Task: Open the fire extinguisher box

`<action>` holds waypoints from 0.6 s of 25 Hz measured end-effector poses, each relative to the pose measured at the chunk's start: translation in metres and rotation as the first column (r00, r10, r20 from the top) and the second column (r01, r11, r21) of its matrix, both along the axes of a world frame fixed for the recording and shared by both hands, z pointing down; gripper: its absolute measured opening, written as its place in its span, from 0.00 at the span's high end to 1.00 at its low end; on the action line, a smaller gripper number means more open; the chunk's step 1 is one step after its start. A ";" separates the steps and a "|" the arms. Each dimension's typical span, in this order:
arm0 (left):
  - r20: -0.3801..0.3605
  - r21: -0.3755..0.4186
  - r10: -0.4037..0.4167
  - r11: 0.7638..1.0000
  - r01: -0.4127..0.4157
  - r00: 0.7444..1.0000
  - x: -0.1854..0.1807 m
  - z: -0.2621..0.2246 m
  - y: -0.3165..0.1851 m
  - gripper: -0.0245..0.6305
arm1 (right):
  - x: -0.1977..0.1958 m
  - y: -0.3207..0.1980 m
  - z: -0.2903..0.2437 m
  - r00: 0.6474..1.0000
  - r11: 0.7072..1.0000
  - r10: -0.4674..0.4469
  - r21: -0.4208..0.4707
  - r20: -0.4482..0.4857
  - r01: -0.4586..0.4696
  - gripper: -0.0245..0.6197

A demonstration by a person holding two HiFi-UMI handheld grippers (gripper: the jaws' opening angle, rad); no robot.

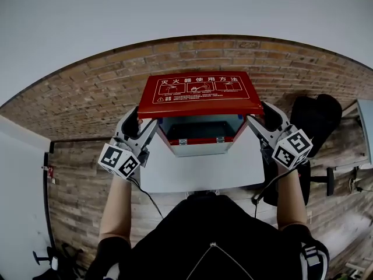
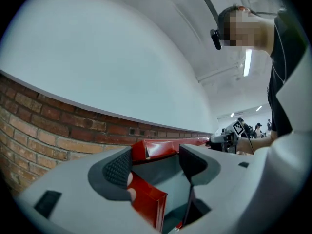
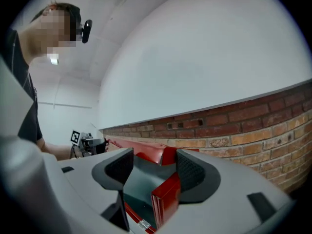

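At the bottom of the head view, a person in a black top is standing and reaching both arms up the frame. The left gripper is sitting at the middle left and the right gripper at the middle right, one at each end of the box. A white table is lying between the arms. The red box is standing on the far part of that table, in the middle of the frame. Its red lid with white writing is tipping up, so the grey inside is showing under it. In the left gripper view, the left gripper's two dark pads are standing wide apart. The side wall of the box is poking up between them, close by the left pad, and the end of the lid is lying just past them. In the right gripper view, the right gripper's pads are spread wide too. The other side wall is rising between them, close by the right pad, and the lid is lying just behind. Neither gripper is pinching anything. A black chair is sitting at the right of the head view. A brick wall is curving behind the box, and a plain white wall is filling the top.
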State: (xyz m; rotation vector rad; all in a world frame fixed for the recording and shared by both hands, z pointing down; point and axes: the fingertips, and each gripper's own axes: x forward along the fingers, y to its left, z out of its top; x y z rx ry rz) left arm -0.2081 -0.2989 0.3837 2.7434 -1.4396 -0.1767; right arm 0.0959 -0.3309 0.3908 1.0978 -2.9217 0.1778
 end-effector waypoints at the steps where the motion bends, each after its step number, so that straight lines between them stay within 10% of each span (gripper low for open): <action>1: 0.011 0.004 -0.005 1.000 0.005 1.000 0.001 -0.002 -0.002 0.43 | 0.001 -0.003 0.000 1.000 1.000 0.016 0.005 -0.013 -0.016 0.53; 15: -0.020 0.092 -0.027 0.995 0.029 0.999 -0.002 -0.053 -0.037 0.43 | 0.002 -0.040 -0.054 0.995 0.996 0.018 0.085 0.102 -0.026 0.53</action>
